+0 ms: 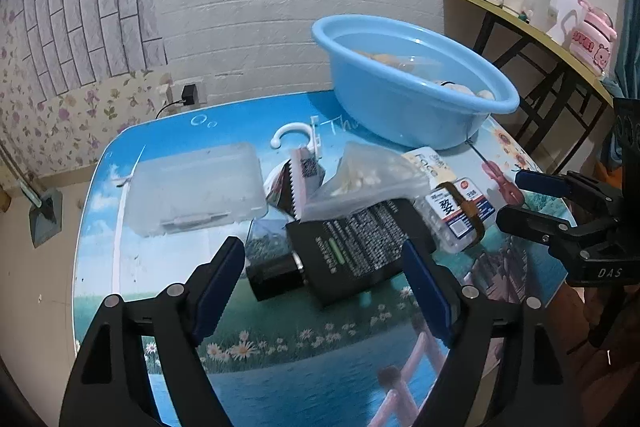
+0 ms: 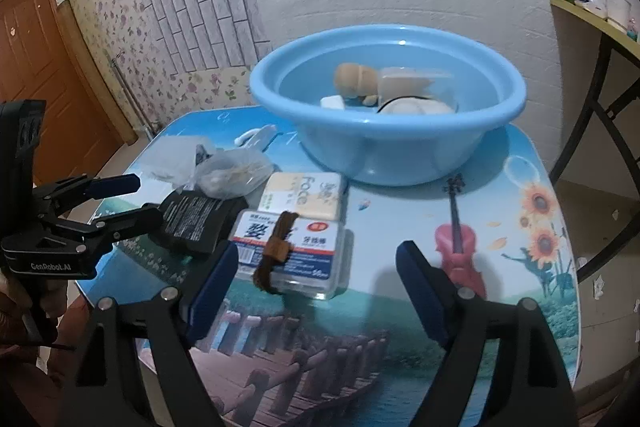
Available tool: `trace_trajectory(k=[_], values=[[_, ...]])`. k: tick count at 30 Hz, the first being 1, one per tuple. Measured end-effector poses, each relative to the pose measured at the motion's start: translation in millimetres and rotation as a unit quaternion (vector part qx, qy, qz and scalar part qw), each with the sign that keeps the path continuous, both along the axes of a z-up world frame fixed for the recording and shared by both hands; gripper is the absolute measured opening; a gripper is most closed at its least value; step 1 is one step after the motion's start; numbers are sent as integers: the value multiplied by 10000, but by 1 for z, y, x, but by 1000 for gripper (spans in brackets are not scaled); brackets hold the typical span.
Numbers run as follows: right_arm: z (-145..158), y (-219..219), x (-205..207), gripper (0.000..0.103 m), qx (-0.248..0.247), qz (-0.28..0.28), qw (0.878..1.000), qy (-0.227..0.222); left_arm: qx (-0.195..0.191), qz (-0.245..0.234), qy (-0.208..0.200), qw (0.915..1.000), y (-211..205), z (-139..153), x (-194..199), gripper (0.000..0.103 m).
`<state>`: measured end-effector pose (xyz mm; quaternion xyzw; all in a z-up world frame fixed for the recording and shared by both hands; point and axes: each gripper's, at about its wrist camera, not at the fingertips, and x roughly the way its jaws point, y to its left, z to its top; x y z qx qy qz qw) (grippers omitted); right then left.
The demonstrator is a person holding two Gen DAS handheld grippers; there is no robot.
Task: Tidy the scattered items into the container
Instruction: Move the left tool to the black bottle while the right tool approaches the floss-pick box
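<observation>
A light-blue basin (image 1: 412,95) (image 2: 380,155) stands at the back of the picture-printed table (image 2: 400,307), with several small items inside. In front of it lie a black packet (image 1: 356,247) (image 2: 196,219), a clear bag (image 1: 360,183) (image 2: 232,171), a labelled clear box with a brown band (image 1: 456,215) (image 2: 304,251), a cream "face" pack (image 2: 304,195), a frosted plastic case (image 1: 196,187) and a white hook (image 1: 292,137). My left gripper (image 1: 324,251) (image 2: 146,199) is open just before the black packet. My right gripper (image 2: 318,255) (image 1: 514,199) is open at the banded box, its pads apart from it.
A small black block (image 1: 272,275) lies beside the black packet, and a serrated sachet (image 1: 298,183) lies under the bag. A side table (image 1: 520,23) with cups and a pink pot stands at the right. A dustpan (image 1: 46,215) leans on the floor at the left.
</observation>
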<state>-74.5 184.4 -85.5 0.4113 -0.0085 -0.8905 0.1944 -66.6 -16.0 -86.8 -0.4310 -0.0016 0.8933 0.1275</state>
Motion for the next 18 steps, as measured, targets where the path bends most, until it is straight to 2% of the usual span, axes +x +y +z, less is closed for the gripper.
trace_trajectory(k=[8, 11, 13, 18], values=[[-3, -7, 2, 87, 57, 53, 10000, -34, -40, 81, -143, 9999, -9, -11, 7, 81], [-5, -10, 2, 87, 74, 91, 9999, -51, 89, 98, -240, 9996, -10, -12, 9, 81], [-6, -11, 2, 87, 89, 106, 9999, -61, 198, 47, -280, 9994, -7, -12, 11, 81], [-12, -16, -1, 87, 85, 144, 9998, -134, 166, -87, -314, 9993, 3, -14, 13, 81]])
